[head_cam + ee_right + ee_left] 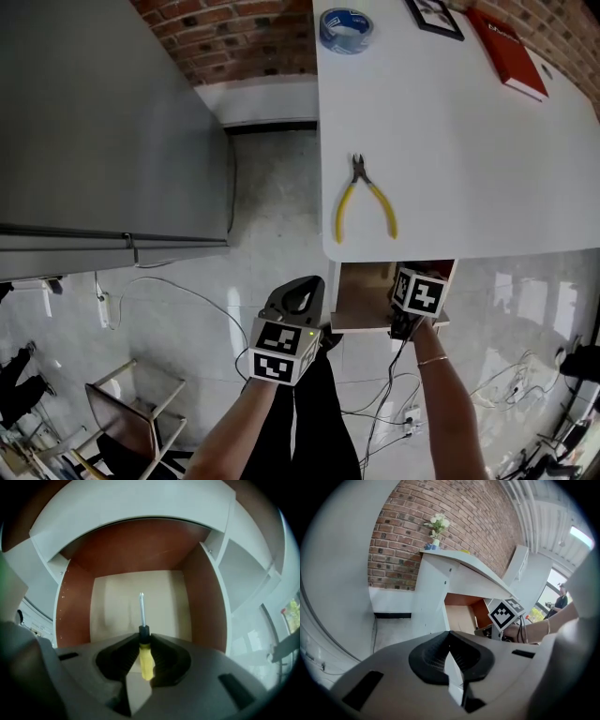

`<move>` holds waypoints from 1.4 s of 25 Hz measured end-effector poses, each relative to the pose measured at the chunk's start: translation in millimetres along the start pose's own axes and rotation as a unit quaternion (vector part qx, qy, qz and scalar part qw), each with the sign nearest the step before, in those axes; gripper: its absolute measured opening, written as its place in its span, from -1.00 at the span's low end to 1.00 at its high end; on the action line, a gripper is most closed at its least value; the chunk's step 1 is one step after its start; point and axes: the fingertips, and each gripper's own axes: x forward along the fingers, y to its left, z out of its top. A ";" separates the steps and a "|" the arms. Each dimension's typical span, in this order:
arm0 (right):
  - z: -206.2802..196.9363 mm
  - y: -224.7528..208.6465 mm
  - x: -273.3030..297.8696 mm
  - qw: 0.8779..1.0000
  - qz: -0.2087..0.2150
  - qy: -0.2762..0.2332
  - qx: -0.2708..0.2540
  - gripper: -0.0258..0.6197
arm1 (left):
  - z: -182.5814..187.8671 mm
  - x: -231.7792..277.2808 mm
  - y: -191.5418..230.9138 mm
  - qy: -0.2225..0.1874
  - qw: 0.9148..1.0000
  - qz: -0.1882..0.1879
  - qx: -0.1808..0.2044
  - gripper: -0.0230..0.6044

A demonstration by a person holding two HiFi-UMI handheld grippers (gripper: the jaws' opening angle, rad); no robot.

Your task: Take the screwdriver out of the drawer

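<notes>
My right gripper is shut on the screwdriver. Its yellow handle and black collar sit between the pads, and the metal shaft points out over the drawer's pale floor. The open wooden drawer juts out from under the white table. In the head view the right gripper's marker cube hangs over the drawer and hides the screwdriver. My left gripper stays left of the drawer over the floor. In the left gripper view its jaws stand shut with nothing between them.
Yellow-handled pliers, a blue tape roll, a black frame and a red book lie on the table. A grey cabinet stands at the left. A chair and cables are on the floor.
</notes>
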 end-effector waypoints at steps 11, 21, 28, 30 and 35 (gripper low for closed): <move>5.0 9.4 -52.5 0.998 0.036 -0.027 0.049 -0.68 | 20.8 -13.2 -16.8 0.000 0.999 -0.016 0.028 -0.95; 6.9 7.6 -112.6 0.992 0.050 -0.069 0.095 -0.68 | 38.7 -30.1 -37.2 -0.003 0.998 -0.032 0.051 -0.95; 10.6 11.2 -165.2 0.986 0.060 -0.110 0.109 -0.68 | 53.8 -43.1 -49.3 -0.008 0.996 -0.043 0.073 -0.95; 12.9 13.3 -178.9 0.983 0.065 -0.122 0.120 -0.68 | 58.3 -46.9 -52.2 -0.010 0.996 -0.045 0.076 -0.95; 17.1 20.1 -212.1 0.979 0.070 -0.146 0.126 -0.68 | 66.9 -56.0 -64.8 -0.011 0.995 -0.055 0.080 -0.95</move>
